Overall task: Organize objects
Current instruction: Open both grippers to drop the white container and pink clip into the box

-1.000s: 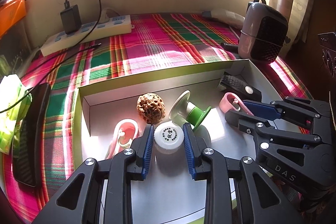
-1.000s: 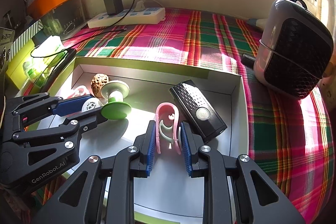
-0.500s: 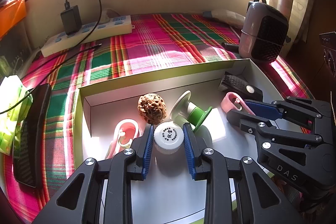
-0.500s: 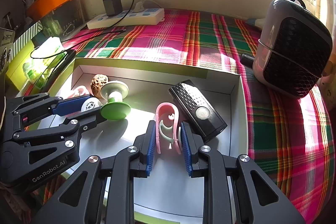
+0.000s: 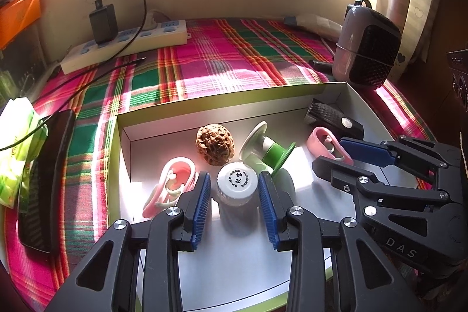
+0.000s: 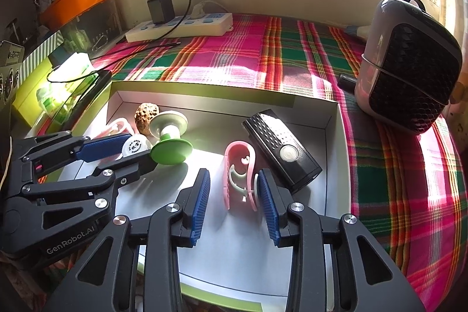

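Objects for sorting all lie inside one shallow white box (image 5: 292, 103) with a green rim. Your left tool (image 5: 234, 195) straddles the white-capped jar (image 5: 237, 185); its jaws are opening, and a gap shows on both sides of the cap, so nothing is gripped. Your right tool (image 6: 234, 195) is likewise opening around a pink clip (image 6: 239, 174); the left pad stands clear of it, while the right pad looks just beside or touching it, I cannot tell which.

Box contents, counted: one jar, two pink clips (the second (image 5: 172, 186) sits left of the jar), one walnut (image 5: 215, 144), one green-and-white spool (image 5: 267, 149) lying tilted, one black remote (image 6: 280, 148) just beside the right-hand clip.

Surface: a plaid cloth (image 5: 222, 63), pink, green and orange. On it, one power strip (image 5: 131, 41) with a black charger (image 5: 102, 22) plugged in, and one small heater (image 6: 409, 63). Sunlit windows run behind.
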`<state>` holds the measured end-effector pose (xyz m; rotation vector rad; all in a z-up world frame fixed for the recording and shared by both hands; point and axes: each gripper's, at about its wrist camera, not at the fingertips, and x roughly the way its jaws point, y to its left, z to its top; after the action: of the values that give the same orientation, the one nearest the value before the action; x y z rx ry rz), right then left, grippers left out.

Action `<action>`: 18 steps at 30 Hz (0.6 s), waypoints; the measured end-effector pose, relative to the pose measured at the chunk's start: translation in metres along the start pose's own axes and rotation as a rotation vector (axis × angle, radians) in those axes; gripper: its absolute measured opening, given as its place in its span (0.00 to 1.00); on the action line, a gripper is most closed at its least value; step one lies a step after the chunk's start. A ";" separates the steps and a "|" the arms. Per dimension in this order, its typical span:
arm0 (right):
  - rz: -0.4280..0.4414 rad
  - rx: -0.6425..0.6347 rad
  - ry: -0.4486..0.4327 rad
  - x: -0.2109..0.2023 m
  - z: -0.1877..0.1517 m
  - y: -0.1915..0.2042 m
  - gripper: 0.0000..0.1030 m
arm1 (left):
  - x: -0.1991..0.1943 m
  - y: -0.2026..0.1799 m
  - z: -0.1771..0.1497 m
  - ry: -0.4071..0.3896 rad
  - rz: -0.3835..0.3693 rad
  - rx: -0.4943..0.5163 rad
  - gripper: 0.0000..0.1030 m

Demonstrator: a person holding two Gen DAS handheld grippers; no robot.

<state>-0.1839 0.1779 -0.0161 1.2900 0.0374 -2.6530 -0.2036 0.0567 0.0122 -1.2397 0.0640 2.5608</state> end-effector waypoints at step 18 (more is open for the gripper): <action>-0.009 0.024 -0.040 -0.023 -0.012 0.006 0.36 | -0.029 0.004 -0.012 -0.053 0.007 -0.031 0.31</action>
<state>-0.1602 0.1768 -0.0052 1.2460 0.0058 -2.6942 -0.1789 0.0443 0.0266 -1.1837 0.0180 2.6083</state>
